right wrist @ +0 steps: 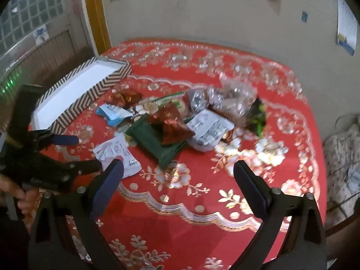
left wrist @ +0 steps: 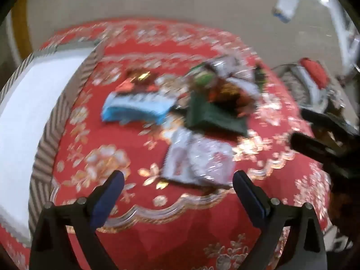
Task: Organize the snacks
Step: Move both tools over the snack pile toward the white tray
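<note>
both the left gripper (left wrist: 178,181) and right gripper (right wrist: 178,171) gape empty w/ the loose heap of foil snack packets (right wrist: 171,123) mid-frame, zigzag-edged white tray (right wrist: 74,85) upper left; slick overlapping wrappers could slip or drag neighbours.

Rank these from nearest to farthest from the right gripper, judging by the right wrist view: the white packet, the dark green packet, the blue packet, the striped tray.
From the right gripper:
1. White packet, beside its left finger.
2. Dark green packet, in the middle of the pile.
3. Blue packet, further back on the left.
4. Striped tray, at the table's far left edge.
</note>
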Demonstrator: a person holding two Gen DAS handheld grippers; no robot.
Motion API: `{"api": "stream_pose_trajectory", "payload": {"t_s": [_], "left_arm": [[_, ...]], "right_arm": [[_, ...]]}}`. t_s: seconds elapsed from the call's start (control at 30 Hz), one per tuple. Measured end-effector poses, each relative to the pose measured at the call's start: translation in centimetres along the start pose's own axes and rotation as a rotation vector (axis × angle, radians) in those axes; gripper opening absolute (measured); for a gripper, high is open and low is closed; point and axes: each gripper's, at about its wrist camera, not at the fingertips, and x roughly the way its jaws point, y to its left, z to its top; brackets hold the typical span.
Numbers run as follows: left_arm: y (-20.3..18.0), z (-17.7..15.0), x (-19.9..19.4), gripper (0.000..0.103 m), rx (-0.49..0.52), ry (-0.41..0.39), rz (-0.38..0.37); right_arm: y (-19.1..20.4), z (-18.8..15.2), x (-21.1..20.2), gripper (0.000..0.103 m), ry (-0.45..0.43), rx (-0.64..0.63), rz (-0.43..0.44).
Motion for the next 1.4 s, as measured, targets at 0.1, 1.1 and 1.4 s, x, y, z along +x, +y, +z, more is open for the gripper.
{"api": "stream_pose_trajectory", "payload": {"t_s": [0.1,1.1,1.4], "left_arm": [[0.2,0.1,0.3,0.098,0.026,-0.006,-0.091],[3.8,3.0,-1.3,0.098,-0.271,0.147,0.281],[2.8,3.7,-1.8,0.098,-0.299,0.148,0.486]], "right_arm": [[0.0,0.1,0.2,0.099,-0.007,0.020,0.002],[0.8,7.0,4.3,0.070,0.012,-0.138,0.170],[-2.4,3.7,1.1,0.070,0.021,-0.026,0.098]]}}
